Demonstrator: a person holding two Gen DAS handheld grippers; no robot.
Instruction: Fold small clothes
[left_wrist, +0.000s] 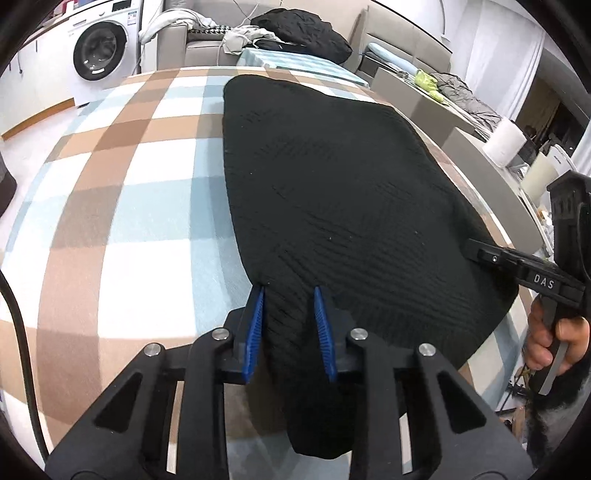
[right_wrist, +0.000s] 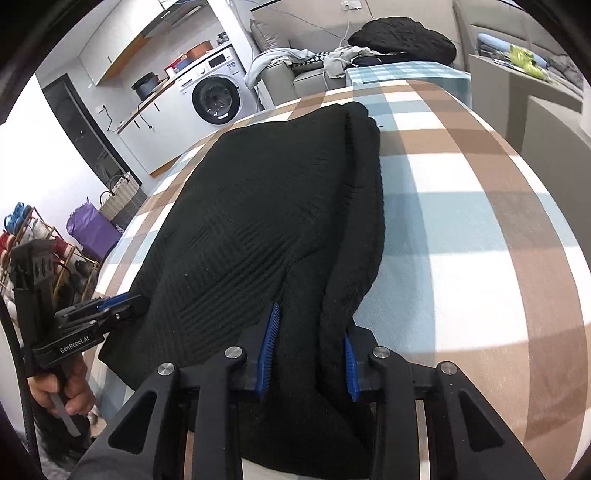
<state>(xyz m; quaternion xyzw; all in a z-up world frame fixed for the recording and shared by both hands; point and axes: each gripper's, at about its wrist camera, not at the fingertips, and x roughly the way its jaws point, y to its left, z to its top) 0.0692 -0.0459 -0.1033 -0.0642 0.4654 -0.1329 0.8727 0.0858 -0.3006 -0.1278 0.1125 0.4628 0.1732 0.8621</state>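
Your left gripper (left_wrist: 289, 295) and right gripper (right_wrist: 310, 334) each pinch the black knit sweater's (left_wrist: 332, 177) near hem, lower centre. It's soft and floppy; grip its corners.

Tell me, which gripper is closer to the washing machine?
Left. The left gripper holds the black garment's corner on the washing machine's side; the right gripper holds the opposite corner.
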